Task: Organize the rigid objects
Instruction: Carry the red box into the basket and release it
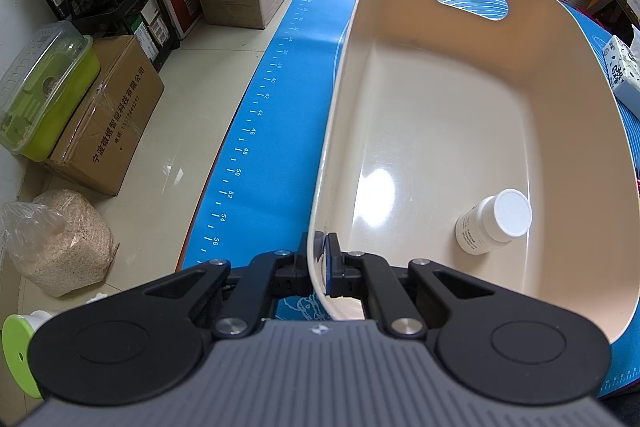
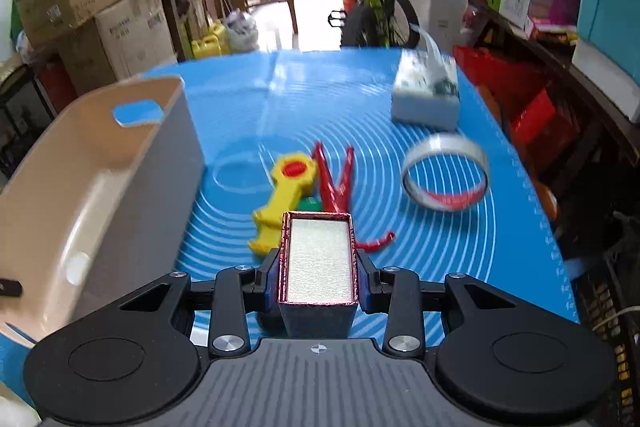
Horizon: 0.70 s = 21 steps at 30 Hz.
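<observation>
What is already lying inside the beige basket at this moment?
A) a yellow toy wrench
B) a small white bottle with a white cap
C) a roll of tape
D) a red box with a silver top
B: the left wrist view shows only the small white bottle on the floor of the beige basket.

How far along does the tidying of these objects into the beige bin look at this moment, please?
Early. Done: one white bottle lies in the beige bin. In hand: the right gripper is shut on a small red-edged box, while the left gripper pinches the bin's rim. Left: the yellow toy wrench, red clip and tape roll on the blue mat.
</observation>
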### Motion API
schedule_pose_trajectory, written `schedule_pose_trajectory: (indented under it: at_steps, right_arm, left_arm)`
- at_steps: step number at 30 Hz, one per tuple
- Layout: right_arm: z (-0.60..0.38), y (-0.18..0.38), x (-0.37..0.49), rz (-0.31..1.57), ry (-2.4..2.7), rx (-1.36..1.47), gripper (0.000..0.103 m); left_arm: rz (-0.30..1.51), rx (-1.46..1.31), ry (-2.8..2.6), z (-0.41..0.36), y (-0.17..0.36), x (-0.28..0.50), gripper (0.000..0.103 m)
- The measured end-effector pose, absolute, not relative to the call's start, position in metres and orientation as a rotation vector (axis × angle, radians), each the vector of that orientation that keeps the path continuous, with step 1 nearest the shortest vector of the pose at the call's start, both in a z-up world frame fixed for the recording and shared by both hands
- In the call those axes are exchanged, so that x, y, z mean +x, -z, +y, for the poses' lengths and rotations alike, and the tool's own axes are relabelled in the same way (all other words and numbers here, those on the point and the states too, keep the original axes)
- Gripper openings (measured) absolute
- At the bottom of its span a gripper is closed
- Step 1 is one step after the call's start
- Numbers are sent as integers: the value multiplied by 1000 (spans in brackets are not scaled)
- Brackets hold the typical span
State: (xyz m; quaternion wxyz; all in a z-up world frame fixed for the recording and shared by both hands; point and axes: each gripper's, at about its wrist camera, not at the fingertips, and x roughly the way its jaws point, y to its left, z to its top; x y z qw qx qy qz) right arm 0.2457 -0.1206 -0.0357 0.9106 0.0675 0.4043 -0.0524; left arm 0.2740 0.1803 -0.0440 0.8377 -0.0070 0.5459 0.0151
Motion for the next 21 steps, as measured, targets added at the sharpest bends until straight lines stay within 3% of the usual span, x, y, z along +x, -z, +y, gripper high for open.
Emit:
schedule_pose_trajectory:
  at_steps: [14,21]
  right_arm:
    - [-78,-37,277,672,13,93,44]
    - [-32,-48,303,639,-81,68,44]
  left_arm:
    - [1155,-15,-33,180,44,274,7]
    - [1156,-15,-32,180,44,274,7]
